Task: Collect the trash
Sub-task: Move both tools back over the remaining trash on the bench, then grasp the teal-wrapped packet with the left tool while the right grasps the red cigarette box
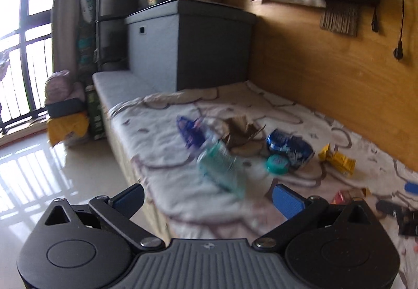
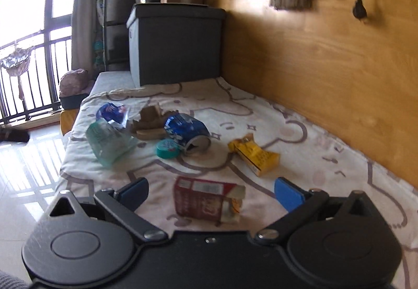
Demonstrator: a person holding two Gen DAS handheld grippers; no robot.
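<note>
Both jaws spread wide and empty: right gripper [image 2: 210,192] straddles the red carton [image 2: 206,200] on the bedsheet [image 2: 300,158], yellow wrapper [image 2: 254,154] at 1 o'clock, crushed blue can [image 2: 186,131] at 12, while left gripper [image 1: 209,200] faces the blurred clear plastic bottle [image 1: 222,161].

daylight floods in from the window [image 1: 23,28] at left, blown out to white, and throws barred glare on the glossy floor [image 1: 39,174]. the bed [image 2: 261,116] is evenly lit. motion blur smears the left wrist view, worst on the teal bottle [image 1: 222,163]. fisheye bends the edges.
</note>
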